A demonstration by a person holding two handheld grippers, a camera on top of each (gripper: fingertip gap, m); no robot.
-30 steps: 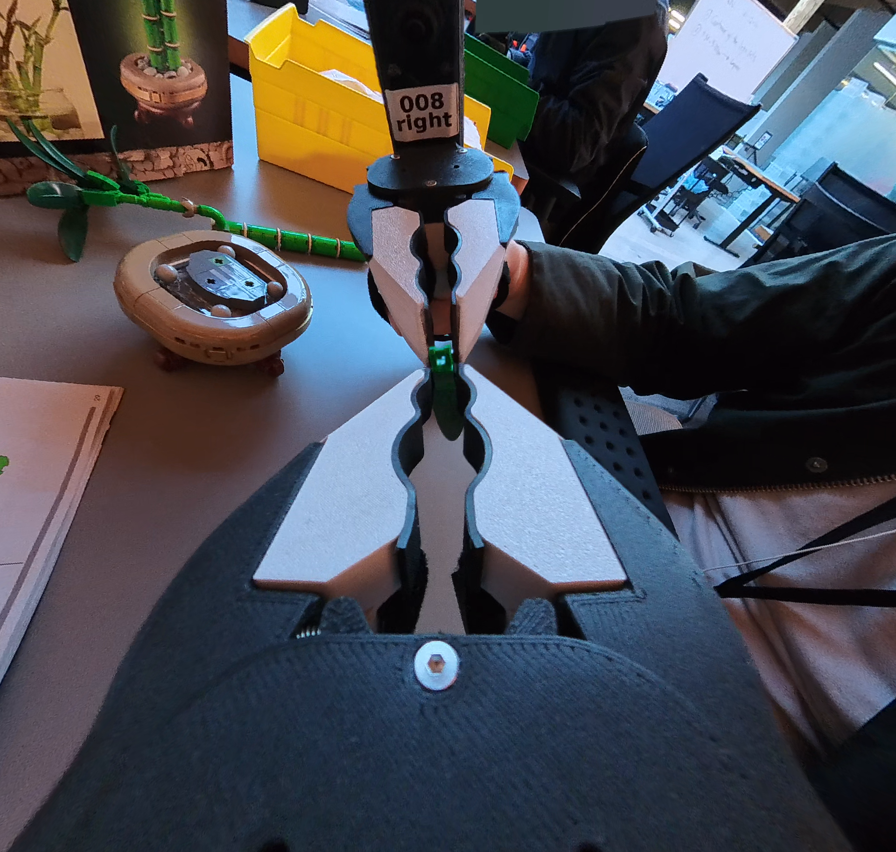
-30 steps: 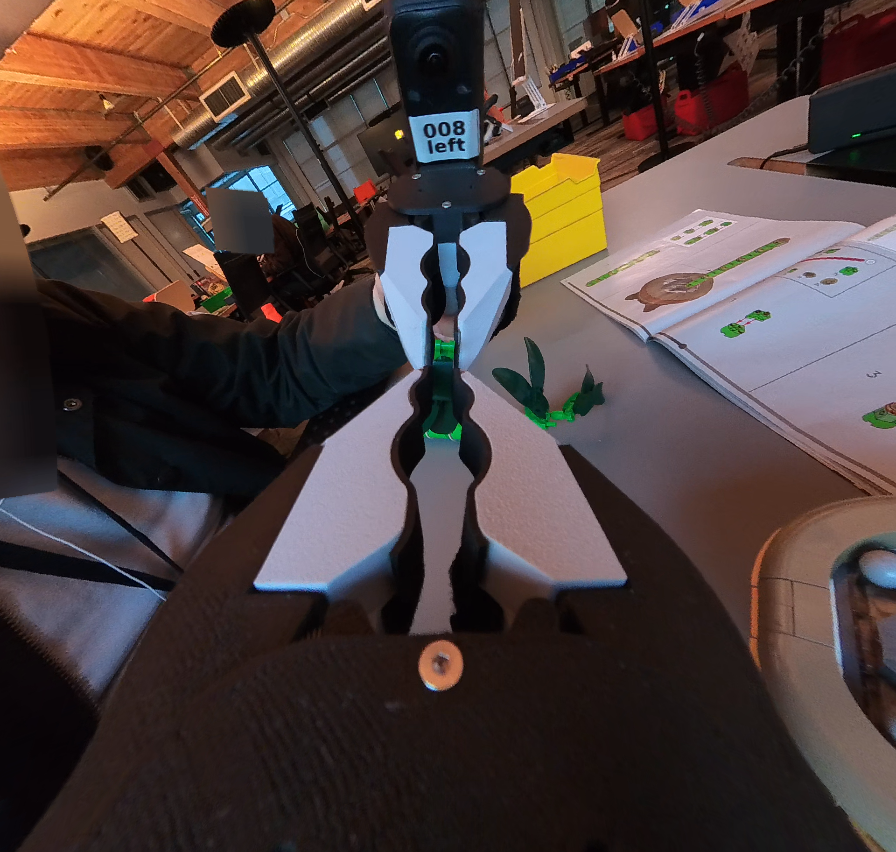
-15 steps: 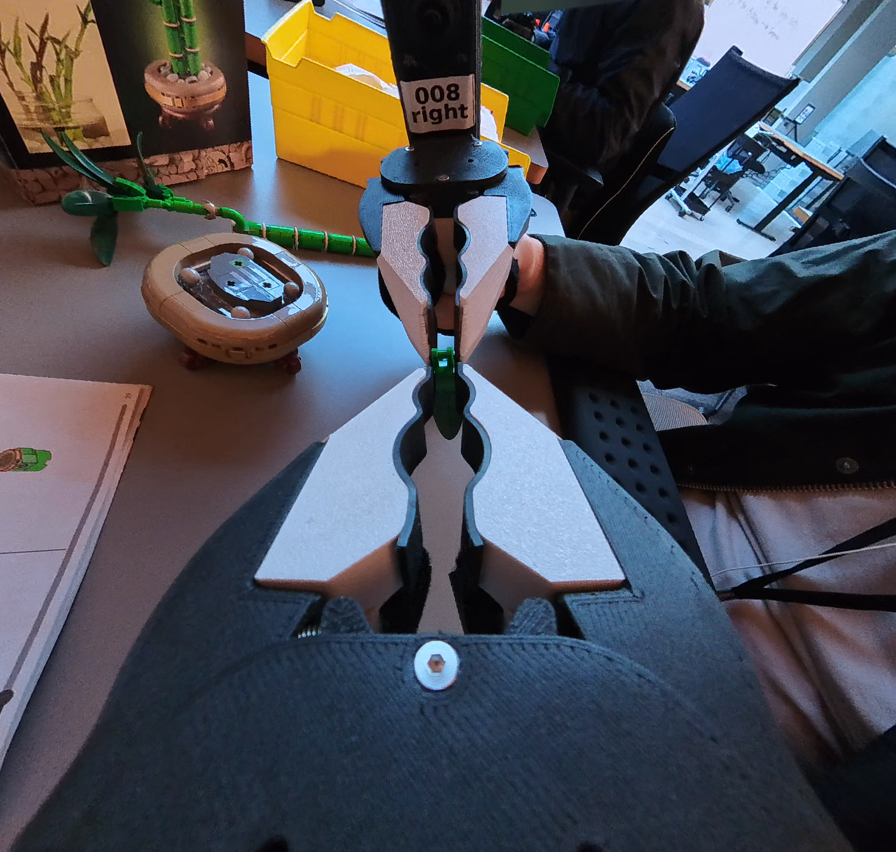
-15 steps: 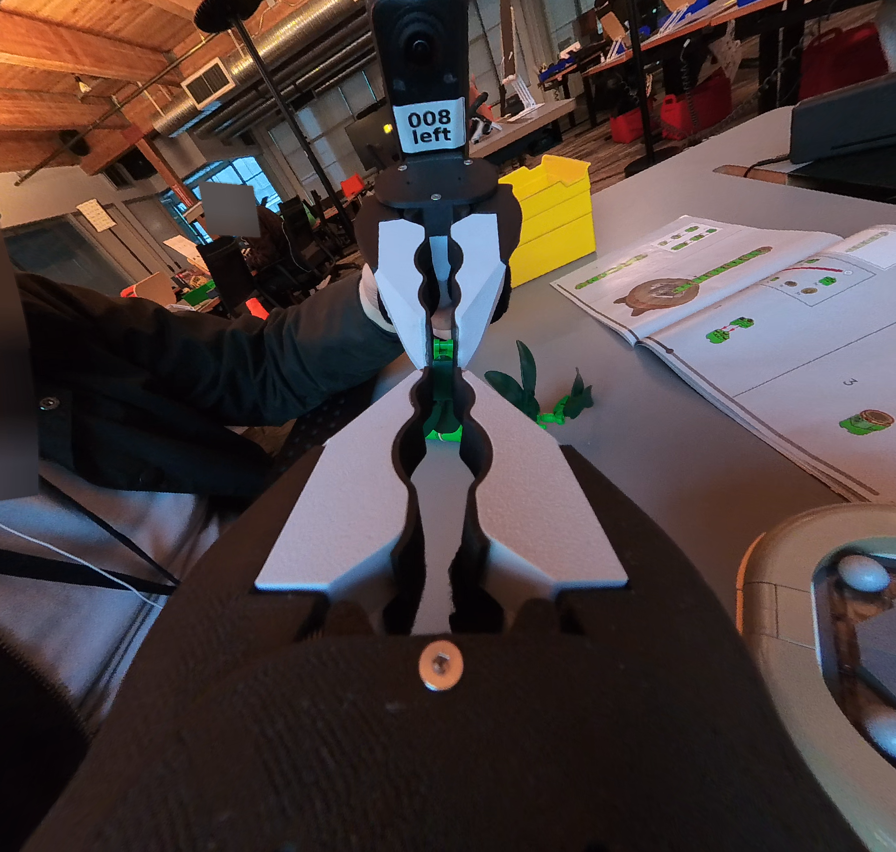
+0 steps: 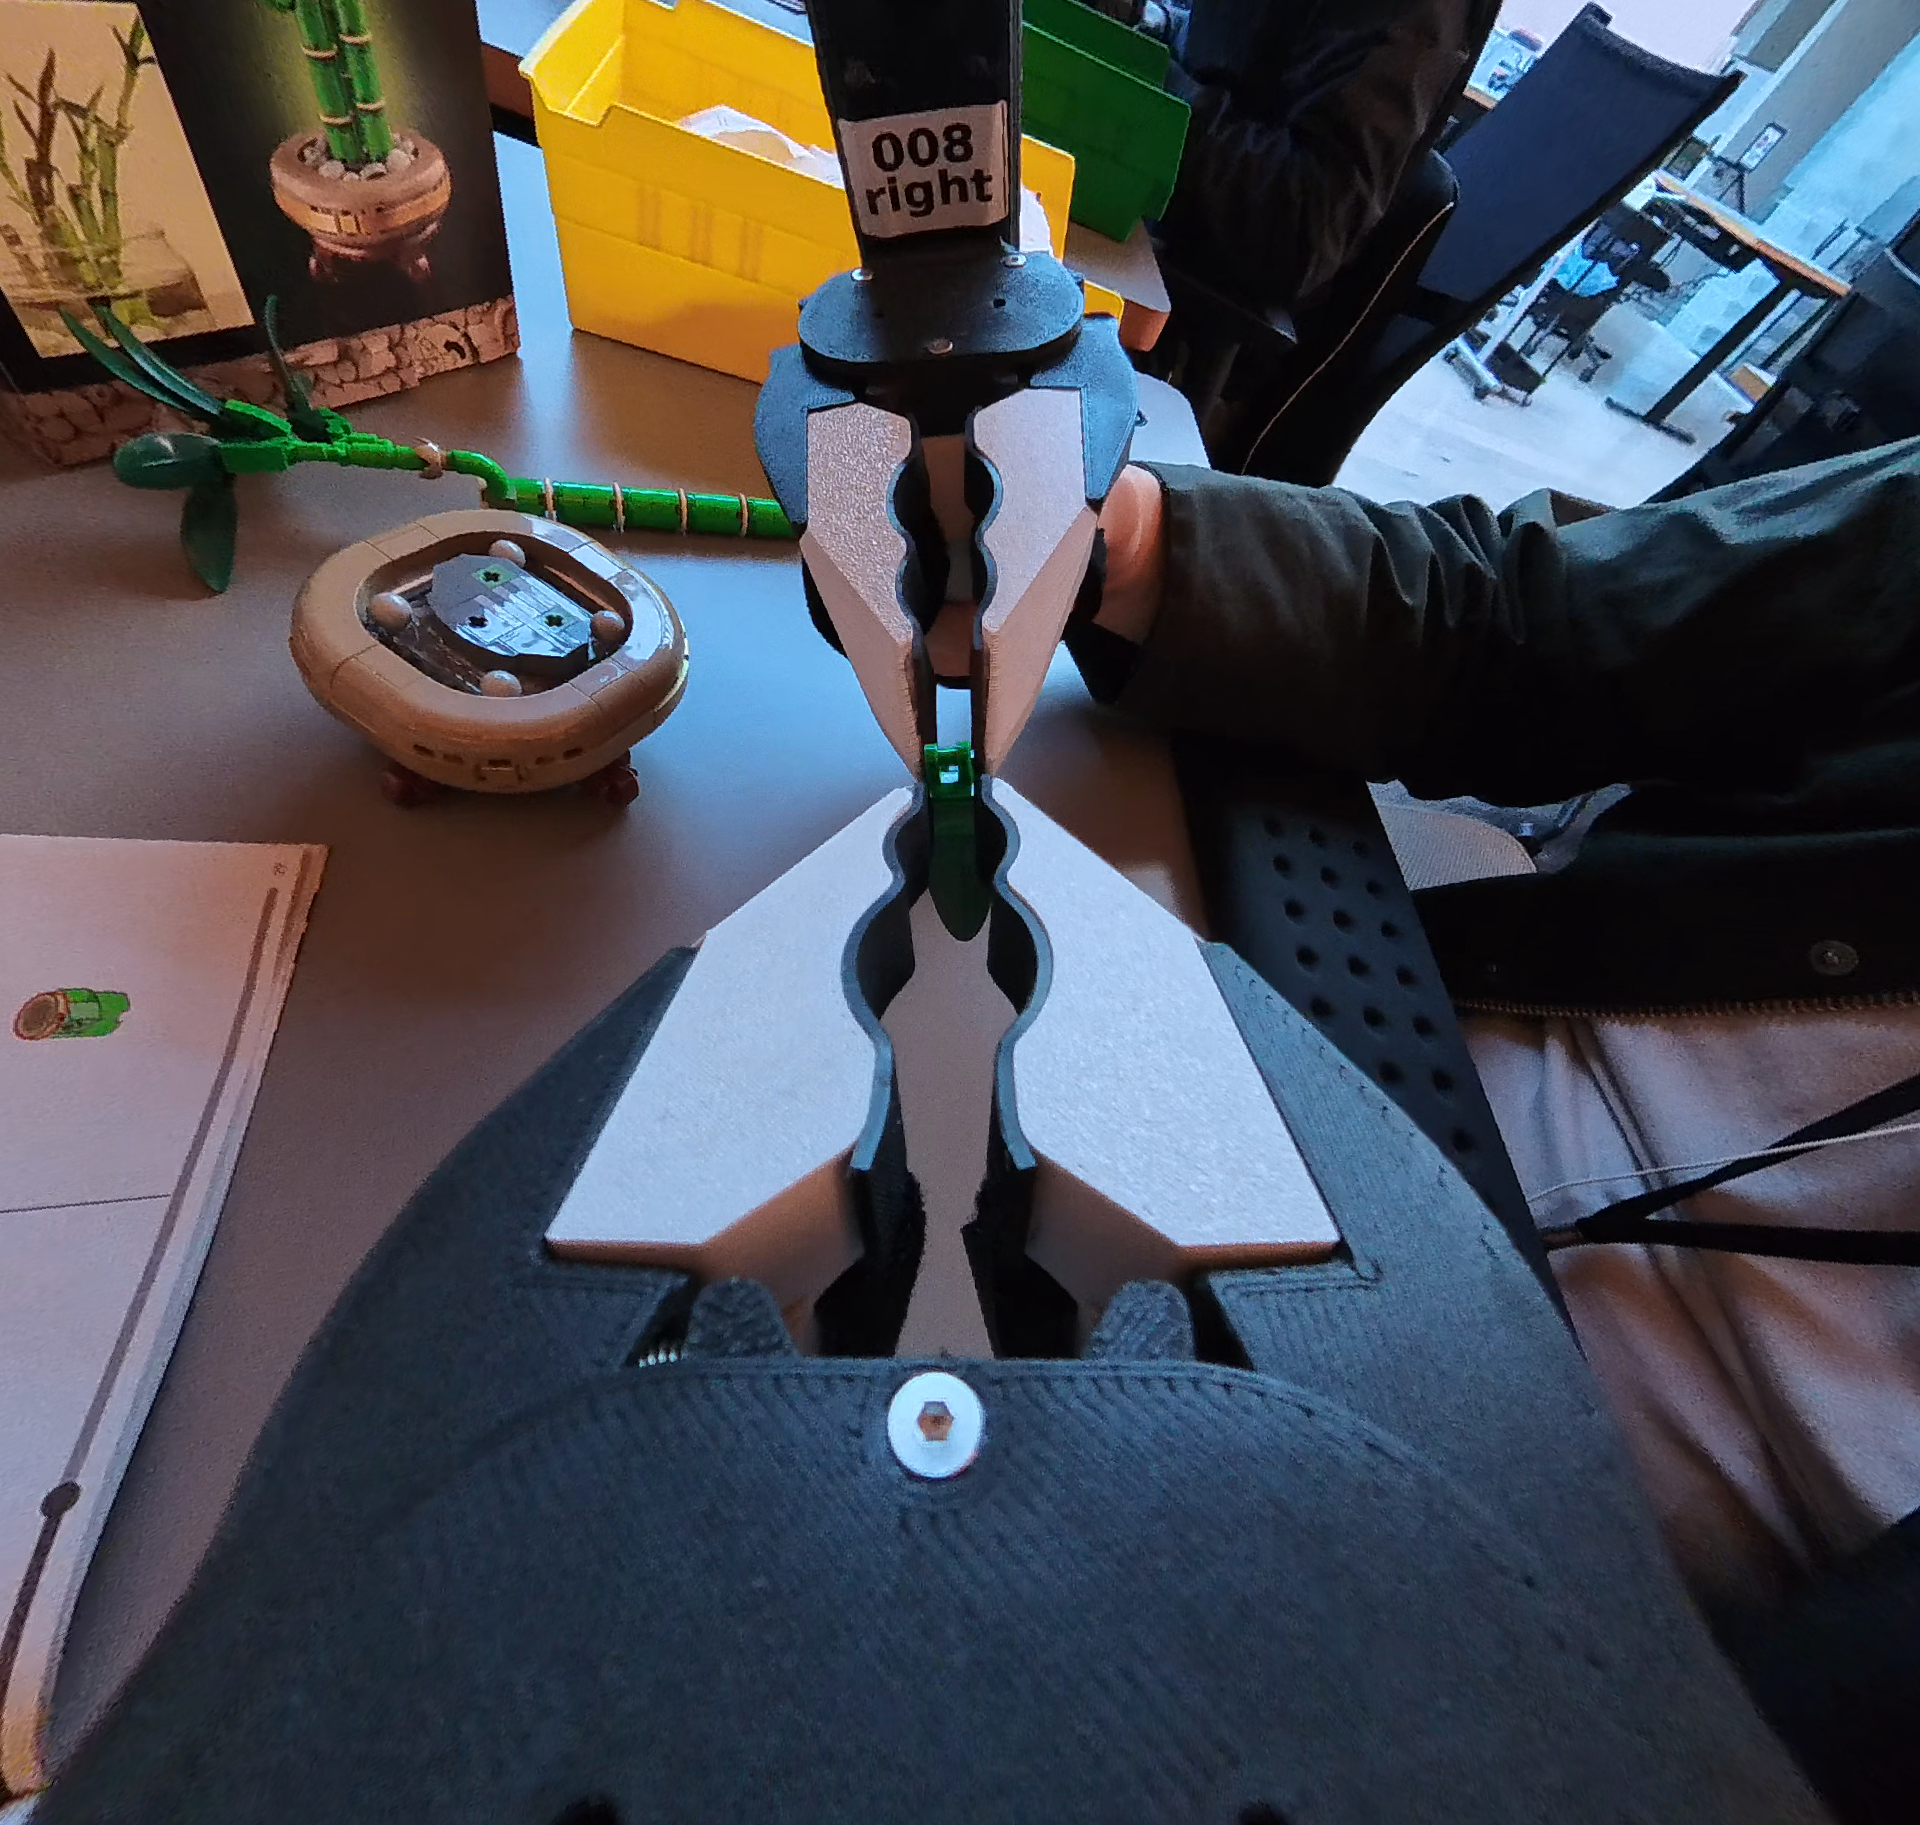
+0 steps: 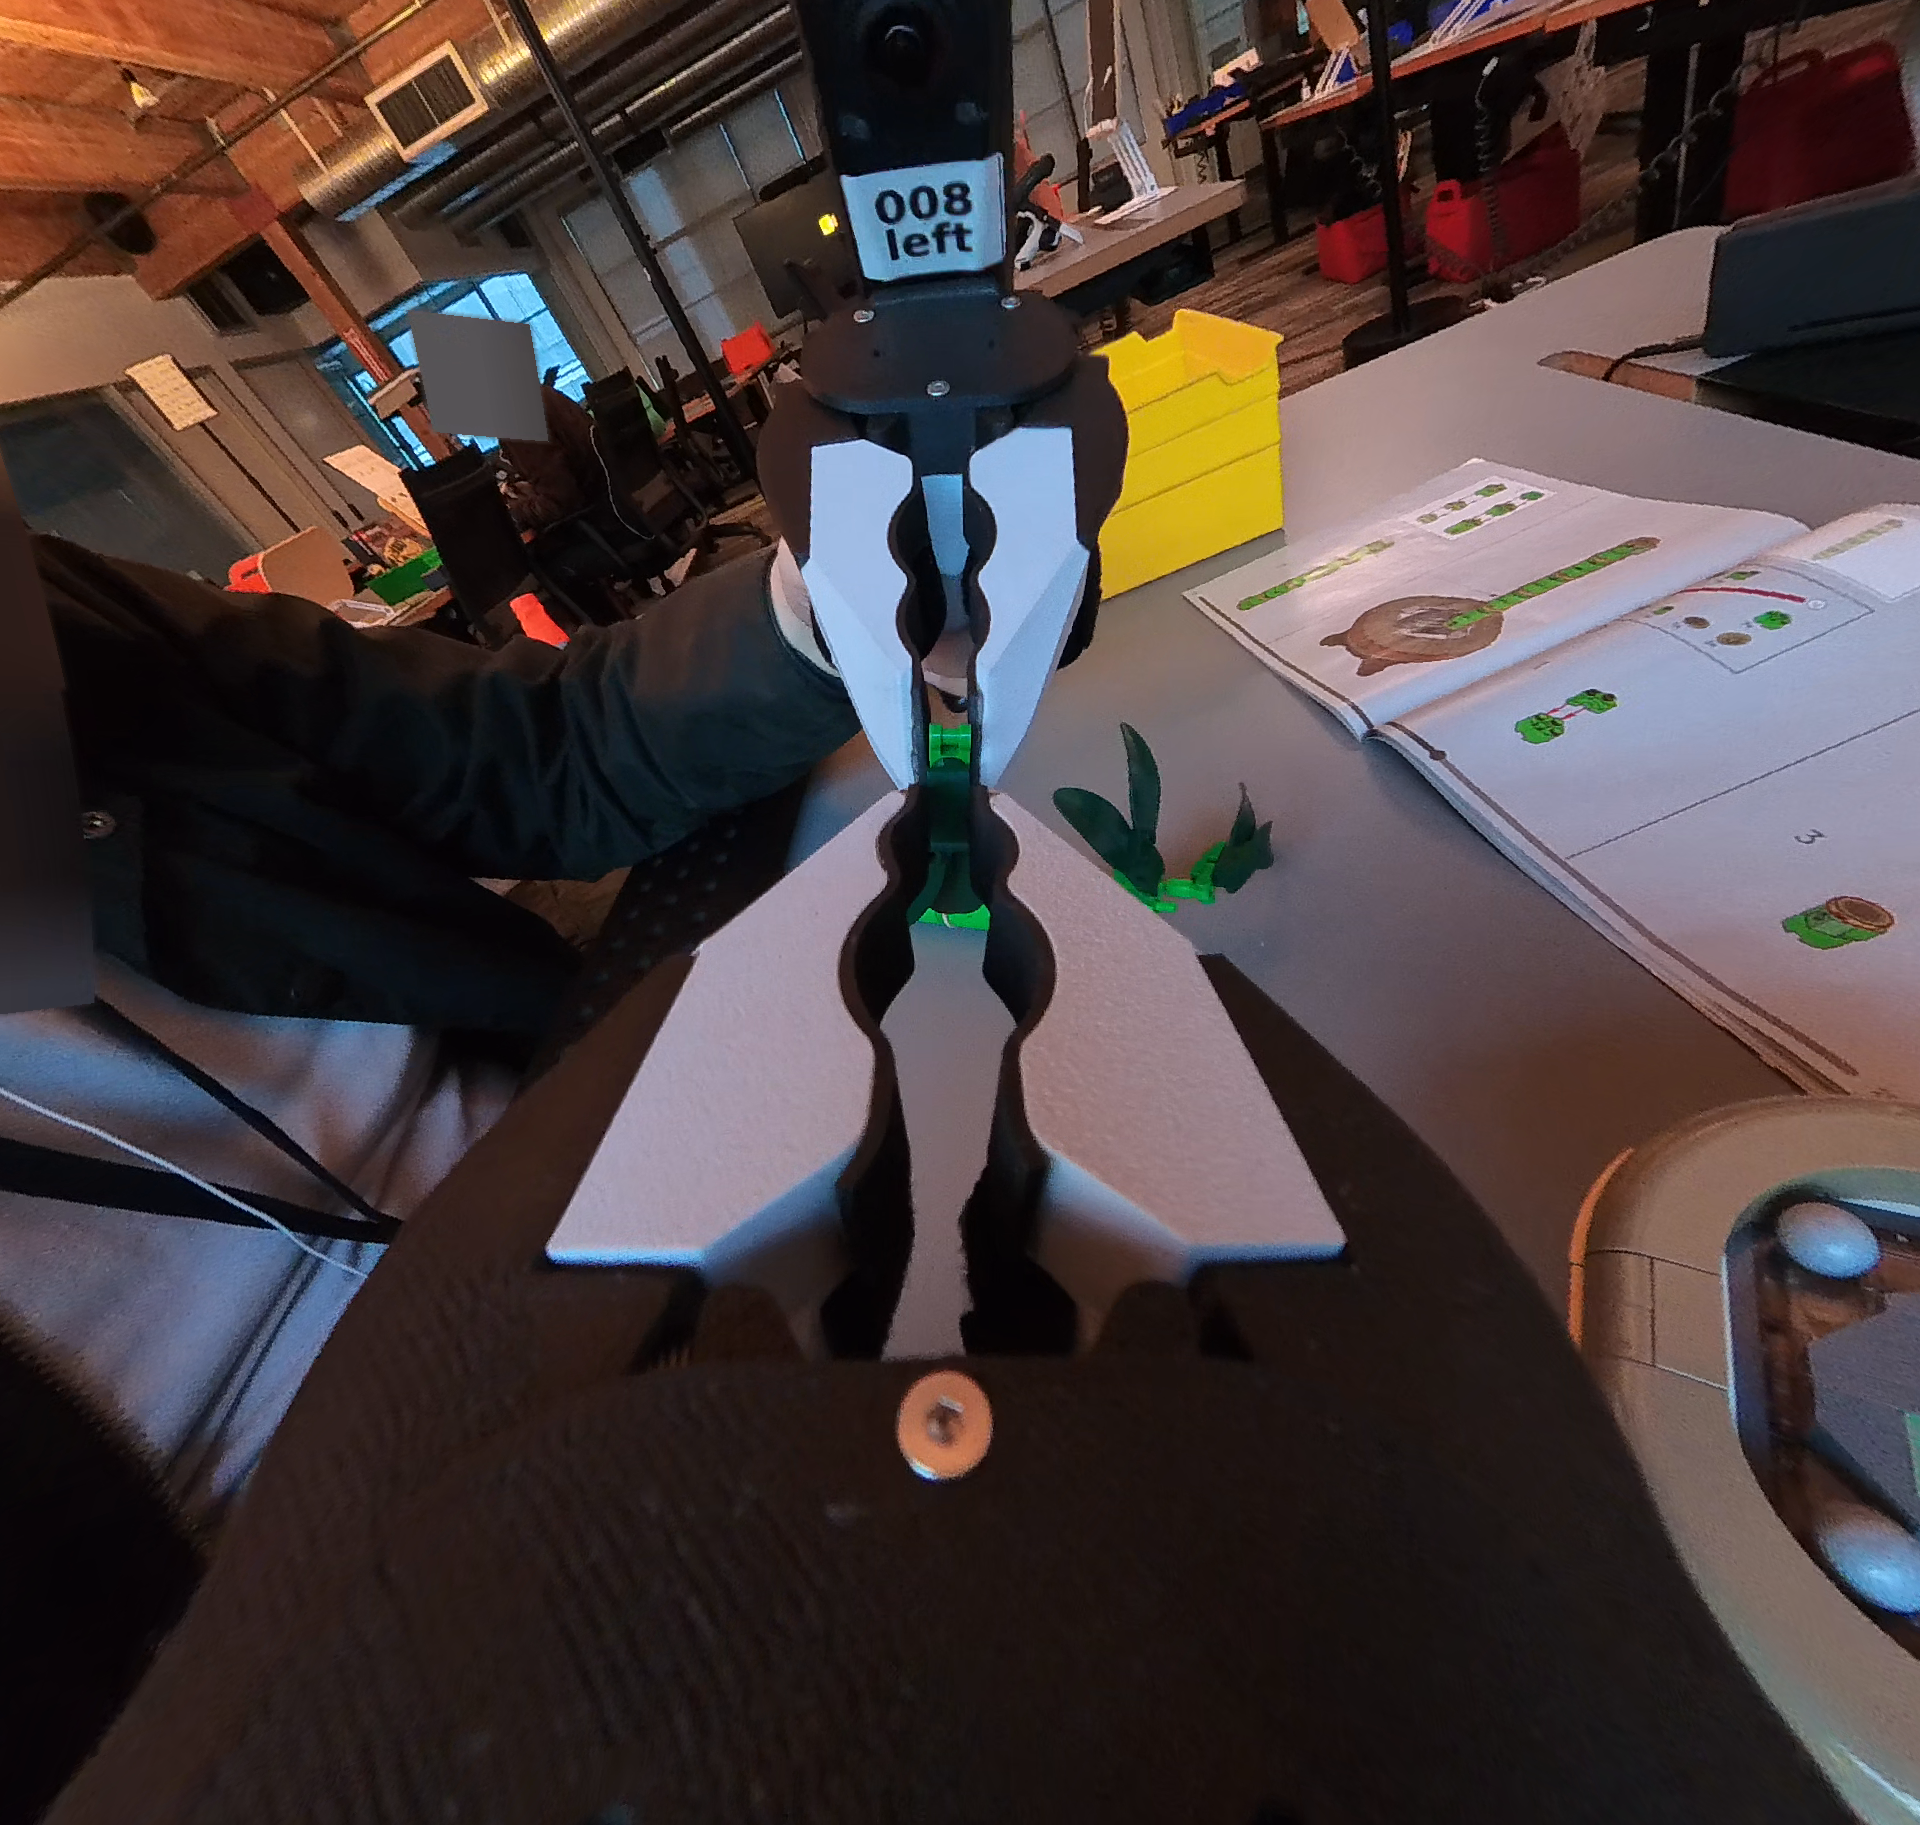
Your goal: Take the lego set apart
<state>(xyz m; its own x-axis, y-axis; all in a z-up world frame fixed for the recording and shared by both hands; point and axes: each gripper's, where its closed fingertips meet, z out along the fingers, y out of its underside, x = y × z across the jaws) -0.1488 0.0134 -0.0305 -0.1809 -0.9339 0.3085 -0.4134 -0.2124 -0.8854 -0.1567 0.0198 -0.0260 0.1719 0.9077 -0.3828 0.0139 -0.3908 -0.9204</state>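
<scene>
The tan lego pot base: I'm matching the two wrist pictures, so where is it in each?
Left wrist view: tan pot base, left of centre, beside the bamboo stalk.
Right wrist view: only its edge, bottom right corner.
Shared landmark: the open instruction booklet.

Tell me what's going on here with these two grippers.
A person is taking apart a lego bamboo set with two handheld grippers. The left gripper and right gripper meet tip to tip, both shut on one small green leaf piece held above the table. The tan pot base and a long stalk lie behind.
</scene>
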